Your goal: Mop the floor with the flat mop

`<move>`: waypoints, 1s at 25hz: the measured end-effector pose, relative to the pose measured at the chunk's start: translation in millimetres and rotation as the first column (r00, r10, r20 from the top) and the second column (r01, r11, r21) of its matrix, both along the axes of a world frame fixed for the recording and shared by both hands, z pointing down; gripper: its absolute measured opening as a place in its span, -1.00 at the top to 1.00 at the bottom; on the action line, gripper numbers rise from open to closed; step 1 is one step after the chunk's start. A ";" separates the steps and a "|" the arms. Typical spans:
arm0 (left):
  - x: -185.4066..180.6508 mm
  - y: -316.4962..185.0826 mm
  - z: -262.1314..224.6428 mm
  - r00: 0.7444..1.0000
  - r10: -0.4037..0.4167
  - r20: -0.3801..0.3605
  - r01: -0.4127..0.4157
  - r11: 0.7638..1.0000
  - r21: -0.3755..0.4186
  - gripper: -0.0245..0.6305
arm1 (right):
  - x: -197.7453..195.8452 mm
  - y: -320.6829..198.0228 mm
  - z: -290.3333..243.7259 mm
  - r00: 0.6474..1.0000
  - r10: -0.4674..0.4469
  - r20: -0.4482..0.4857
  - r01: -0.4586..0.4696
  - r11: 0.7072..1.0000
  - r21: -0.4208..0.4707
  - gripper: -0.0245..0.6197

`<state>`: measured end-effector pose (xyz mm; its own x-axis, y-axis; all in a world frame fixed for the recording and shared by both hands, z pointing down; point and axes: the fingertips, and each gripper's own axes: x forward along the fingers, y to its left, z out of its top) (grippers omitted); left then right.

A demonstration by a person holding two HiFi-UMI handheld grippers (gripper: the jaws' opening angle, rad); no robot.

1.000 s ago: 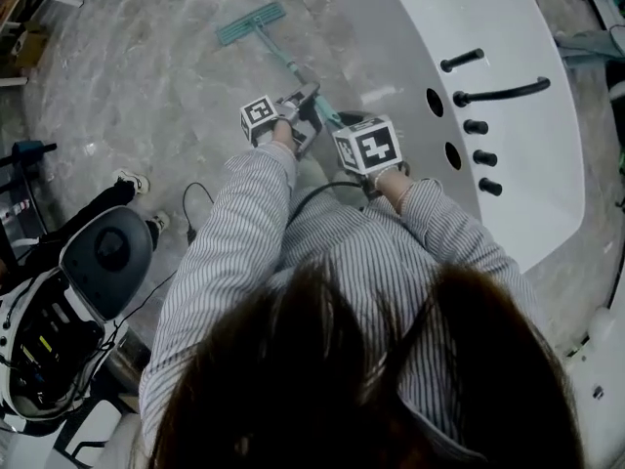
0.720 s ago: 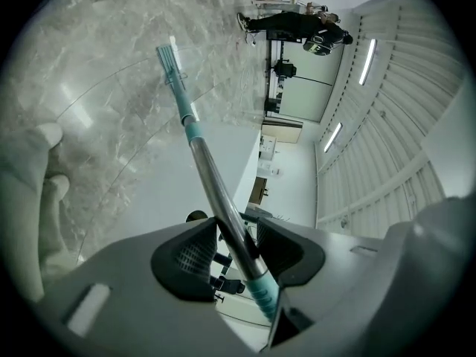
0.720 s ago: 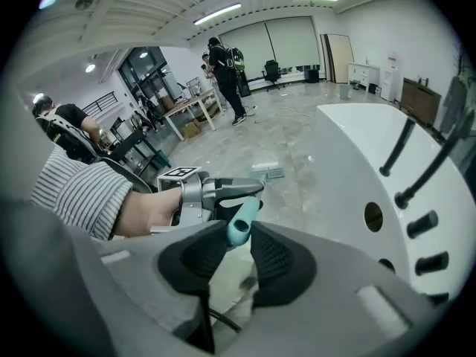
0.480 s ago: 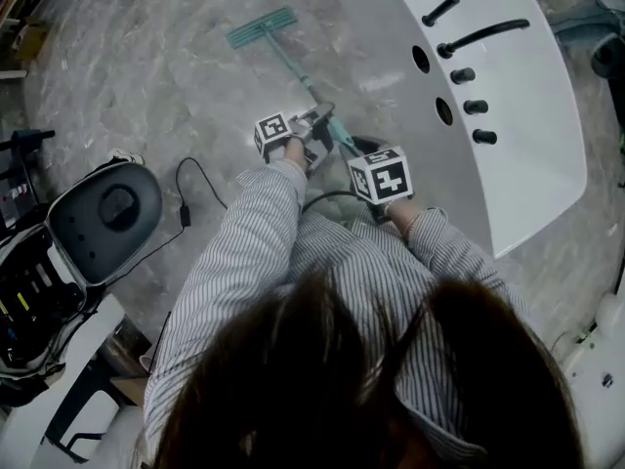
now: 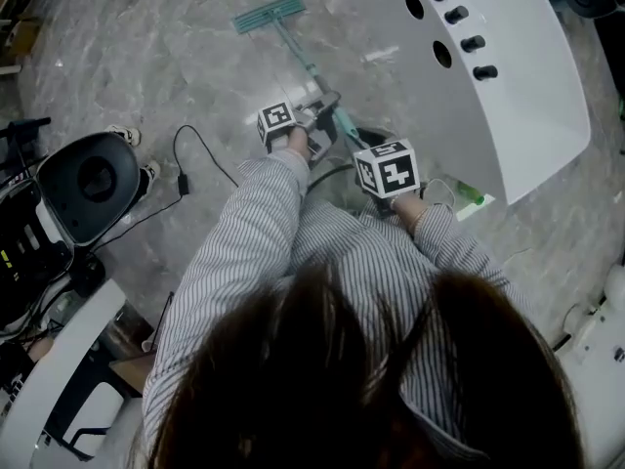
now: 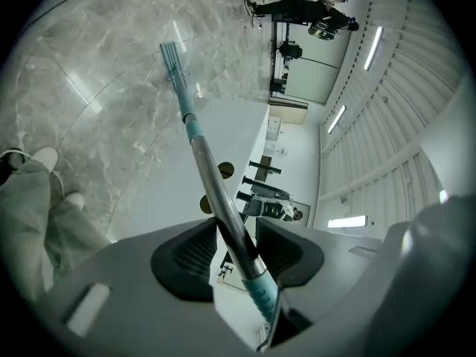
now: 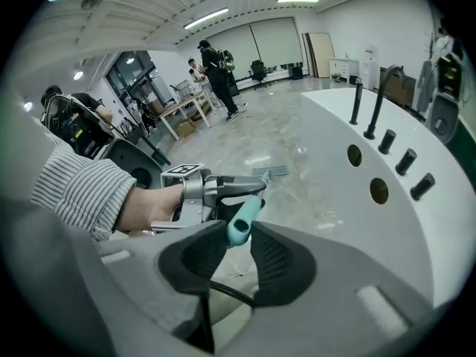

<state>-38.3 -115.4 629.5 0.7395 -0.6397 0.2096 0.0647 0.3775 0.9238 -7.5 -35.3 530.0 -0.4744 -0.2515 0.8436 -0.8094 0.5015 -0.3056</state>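
Observation:
The flat mop's teal head [image 5: 269, 14] lies on the grey marble floor far ahead, and its thin handle [image 5: 301, 68] slopes back to my hands. My left gripper [image 5: 317, 123] is shut on the metal handle [image 6: 216, 192], just above the teal grip. My right gripper [image 5: 369, 150] is shut on the teal grip end [image 7: 239, 225], lower down and closer to me. In the right gripper view the left gripper [image 7: 223, 192] shows ahead of the jaws, with the mop head [image 7: 269, 172] beyond it. The mop head [image 6: 172, 53] is flat on the floor.
A white bathtub [image 5: 527, 86] with black taps [image 5: 459, 13] stands close on the right. A black-and-white chair [image 5: 88, 179] and a black cable [image 5: 186, 179] are on the left. A green item [image 5: 471, 195] lies by the tub's foot. People stand far off [image 7: 217, 69].
The tub and the floor have slid up and to the right in the head view. Both grippers keep their hold on the handle, and the mop head sits a little farther up the view.

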 end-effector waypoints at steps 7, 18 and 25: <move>54.3 62.8 -0.8 0.998 0.062 0.022 -0.063 0.998 0.023 0.44 | 55.4 61.9 -1.3 1.000 0.002 -0.004 -0.002 1.000 0.005 0.61; 175.1 206.8 13.5 0.997 -0.078 0.000 0.078 0.997 0.024 0.44 | 181.0 206.3 15.3 0.997 -0.076 -0.004 0.076 0.997 -0.019 0.61; 243.8 287.6 12.9 0.996 -0.083 -0.012 0.084 0.996 0.040 0.44 | 252.0 285.9 15.5 0.993 -0.115 -0.009 0.114 0.993 -0.025 0.61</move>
<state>205.5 172.3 642.4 0.6850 -0.7071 0.1752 0.1042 0.3331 0.9371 244.4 250.6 545.4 -0.4897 -0.1749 0.8542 -0.7503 0.5835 -0.3107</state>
